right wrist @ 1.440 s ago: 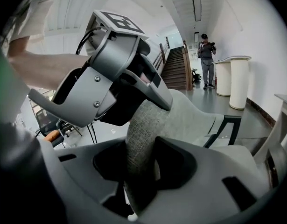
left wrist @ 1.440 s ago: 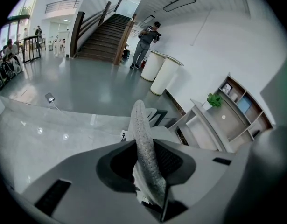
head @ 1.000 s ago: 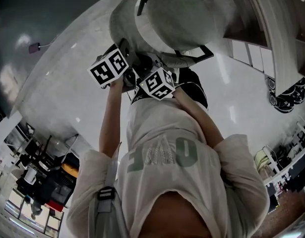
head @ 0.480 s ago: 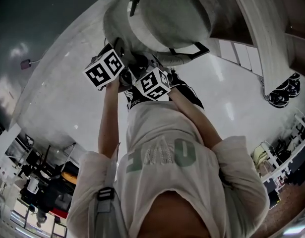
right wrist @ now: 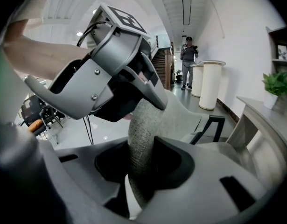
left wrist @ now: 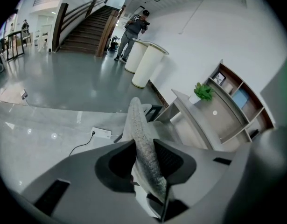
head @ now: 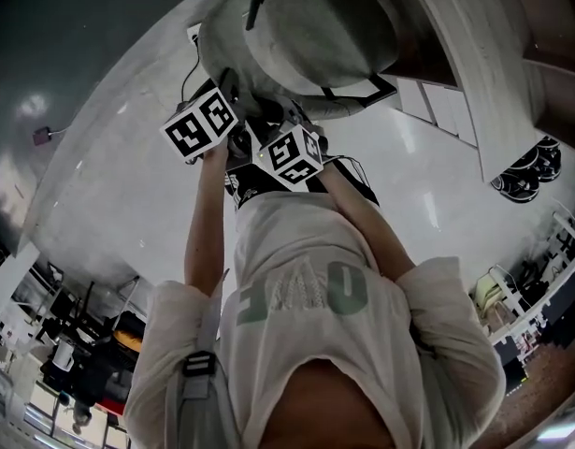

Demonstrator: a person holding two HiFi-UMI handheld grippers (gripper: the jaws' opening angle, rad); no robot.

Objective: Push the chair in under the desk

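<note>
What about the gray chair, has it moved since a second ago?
Yes. In the head view the chair has slid away from the small box on the floor and closer to the desk.

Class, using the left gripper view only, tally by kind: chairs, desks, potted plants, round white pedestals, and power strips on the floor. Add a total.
chair: 1
desk: 1
potted plant: 1
round white pedestals: 2
power strip: 1
Total: 6

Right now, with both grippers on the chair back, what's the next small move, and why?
Probably push the chair straight toward the desk: left gripper and right gripper grip its backrest, right fingers just closing tighter, and it's not yet under.
</note>
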